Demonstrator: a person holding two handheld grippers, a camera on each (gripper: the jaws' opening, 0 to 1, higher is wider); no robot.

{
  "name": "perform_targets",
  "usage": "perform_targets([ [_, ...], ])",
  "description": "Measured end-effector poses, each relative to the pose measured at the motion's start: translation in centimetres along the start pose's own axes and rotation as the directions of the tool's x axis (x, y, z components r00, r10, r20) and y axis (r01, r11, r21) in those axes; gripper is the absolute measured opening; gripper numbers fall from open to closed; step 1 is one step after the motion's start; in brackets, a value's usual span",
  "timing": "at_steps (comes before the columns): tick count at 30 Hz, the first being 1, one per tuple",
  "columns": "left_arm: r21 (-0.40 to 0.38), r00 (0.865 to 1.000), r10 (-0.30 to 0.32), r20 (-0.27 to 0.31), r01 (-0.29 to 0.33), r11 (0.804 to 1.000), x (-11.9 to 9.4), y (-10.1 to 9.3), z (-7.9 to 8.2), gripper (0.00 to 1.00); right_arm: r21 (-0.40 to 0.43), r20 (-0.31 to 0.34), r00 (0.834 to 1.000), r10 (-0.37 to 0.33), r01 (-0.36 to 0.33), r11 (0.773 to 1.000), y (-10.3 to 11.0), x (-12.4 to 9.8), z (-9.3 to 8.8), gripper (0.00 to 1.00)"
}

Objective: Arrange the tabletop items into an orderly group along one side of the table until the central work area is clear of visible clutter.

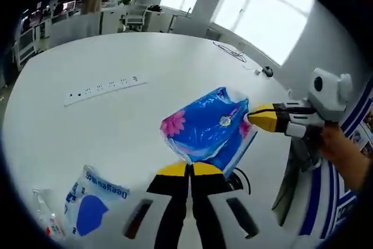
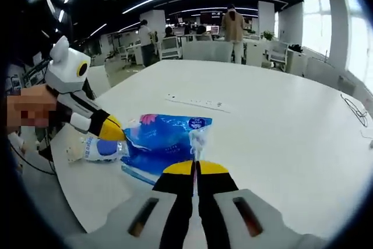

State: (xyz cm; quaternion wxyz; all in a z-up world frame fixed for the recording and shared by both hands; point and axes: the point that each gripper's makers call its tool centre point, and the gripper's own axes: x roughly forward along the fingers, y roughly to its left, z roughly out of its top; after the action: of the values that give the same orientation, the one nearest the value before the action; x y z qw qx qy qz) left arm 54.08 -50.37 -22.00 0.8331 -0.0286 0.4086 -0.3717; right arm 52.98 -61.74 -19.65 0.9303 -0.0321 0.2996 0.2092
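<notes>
A blue plastic tissue pack [image 1: 201, 126] with a pink flower print lies near the table's edge, held from both ends. In the left gripper view my left gripper [image 1: 189, 168] is shut on its near edge, and my right gripper [image 1: 252, 117] comes in from the right, shut on the far end. In the right gripper view my right gripper [image 2: 196, 167] pinches a strip of the pack's [image 2: 166, 138] clear wrapping. The left gripper [image 2: 116, 132] grips the pack's left end. A small white-and-blue packet [image 1: 93, 202] [image 2: 99, 148] lies beside it.
A white power strip [image 1: 105, 88] [image 2: 198, 104] lies mid-table. A clear packet [image 1: 46, 220] sits at the near edge. A black cable [image 1: 230, 51] and a mouse [image 1: 267, 71] lie near the window side. Chairs, desks and people stand beyond the white table [image 2: 280, 132].
</notes>
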Motion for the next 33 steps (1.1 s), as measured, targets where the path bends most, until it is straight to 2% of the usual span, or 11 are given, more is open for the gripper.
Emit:
perform_targets([
  [8,-0.006,1.0,-0.01,-0.026,0.009,1.0,3.4,-0.3,0.2,0.0,0.025,-0.029,0.999,-0.024,0.024,0.999,-2.7,0.9,-2.0,0.0],
  [20,-0.025,0.996,-0.025,-0.083,0.023,0.999,9.0,-0.3,-1.1,0.0,0.074,-0.078,0.996,-0.042,0.048,0.996,-6.5,3.2,-5.3,0.0],
  [27,-0.045,0.993,-0.035,-0.112,0.03,0.999,11.1,0.0,-2.0,0.0,0.097,-0.116,0.993,-0.036,0.048,0.994,-7.8,4.2,-7.3,0.0],
  [33,-0.056,0.99,-0.043,-0.131,0.036,0.998,12.0,0.0,-2.7,0.0,0.115,-0.139,0.99,-0.03,0.046,0.992,-8.3,4.8,-8.5,0.0],
])
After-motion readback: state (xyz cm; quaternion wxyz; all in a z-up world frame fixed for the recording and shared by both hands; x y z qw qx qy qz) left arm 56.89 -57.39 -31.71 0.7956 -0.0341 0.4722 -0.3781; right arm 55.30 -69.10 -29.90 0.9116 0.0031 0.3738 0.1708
